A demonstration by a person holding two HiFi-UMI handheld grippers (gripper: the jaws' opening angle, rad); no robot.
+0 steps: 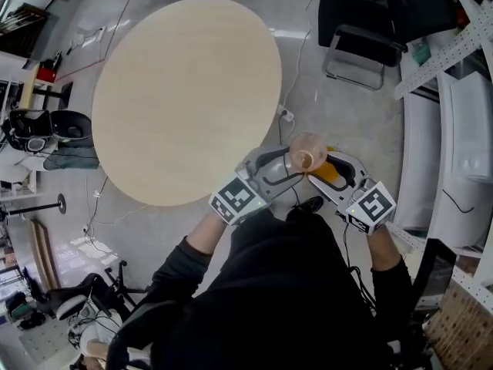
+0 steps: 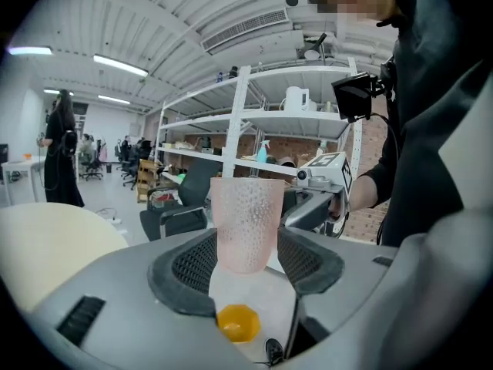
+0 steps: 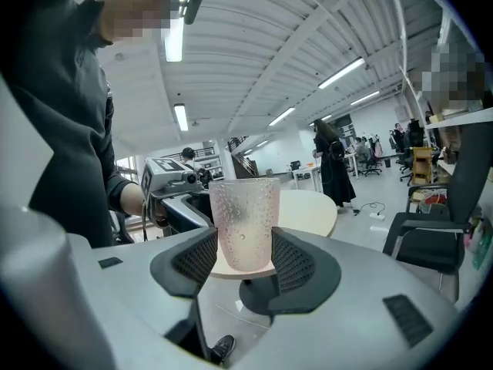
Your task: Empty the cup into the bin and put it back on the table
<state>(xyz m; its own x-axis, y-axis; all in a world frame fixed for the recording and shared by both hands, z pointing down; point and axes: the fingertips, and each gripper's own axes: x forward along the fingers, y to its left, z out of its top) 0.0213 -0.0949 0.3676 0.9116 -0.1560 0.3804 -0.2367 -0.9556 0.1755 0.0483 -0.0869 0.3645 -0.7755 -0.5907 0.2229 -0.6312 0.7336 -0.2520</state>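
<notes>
left hand-held gripper (image 2: 245, 262) and right hand-held gripper (image 3: 245, 259) clasp cup (image 1: 306, 155) beside round table (image 1: 185, 91).

In the head view the cup's (image 1: 306, 154) base is out of sight, and the orange thing (image 1: 327, 169) below it, perhaps a bin, is mostly covered, its outline unclear.

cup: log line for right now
cup: upright, in air beside table, orange bin below | left gripper: gripping cup | right gripper: gripping cup
</notes>
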